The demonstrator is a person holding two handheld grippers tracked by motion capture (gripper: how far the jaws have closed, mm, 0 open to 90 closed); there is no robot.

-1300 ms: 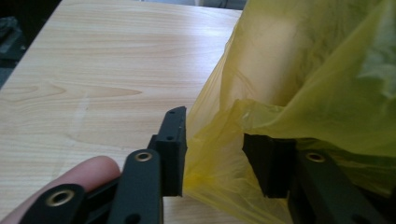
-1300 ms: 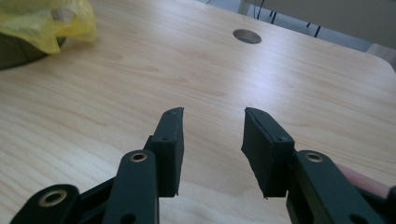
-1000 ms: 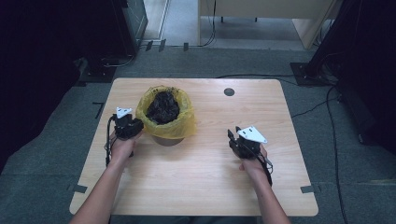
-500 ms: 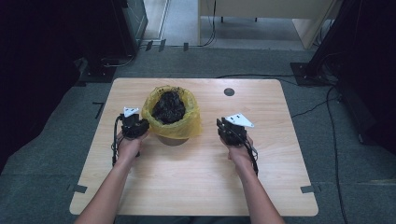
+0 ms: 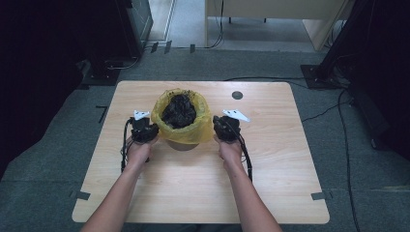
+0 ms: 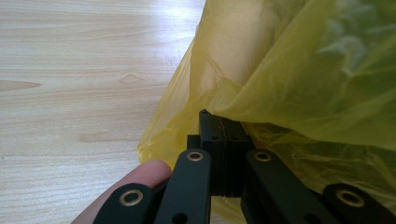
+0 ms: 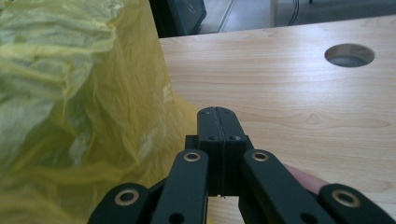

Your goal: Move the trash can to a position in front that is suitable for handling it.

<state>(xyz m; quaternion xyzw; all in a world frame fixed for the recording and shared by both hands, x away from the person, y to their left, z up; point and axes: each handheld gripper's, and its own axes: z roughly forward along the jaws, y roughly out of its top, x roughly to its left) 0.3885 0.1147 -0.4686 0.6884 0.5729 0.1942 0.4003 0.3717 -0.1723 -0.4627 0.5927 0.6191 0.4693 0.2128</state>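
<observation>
Yellow bag (image 5: 197, 129) between grippers, table hole (image 5: 237, 95) beyond

Thin yellow plastic bag (image 5: 193, 131) on a pale wooden counter (image 5: 270, 159).
The bag looks glossy, crinkled, translucent; the counter smooth, matt, wood-grained.

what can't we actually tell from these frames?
- Bin under the yellow bag: high view, the film drapes over it; just a sliver of base shows.
- Dark contents: high view, too small and dark to identify.
- Whether the left gripper pinches film: its own view, tips sit under a fold.
- Right gripper: jaws shut, contact with bag unclear.
</observation>
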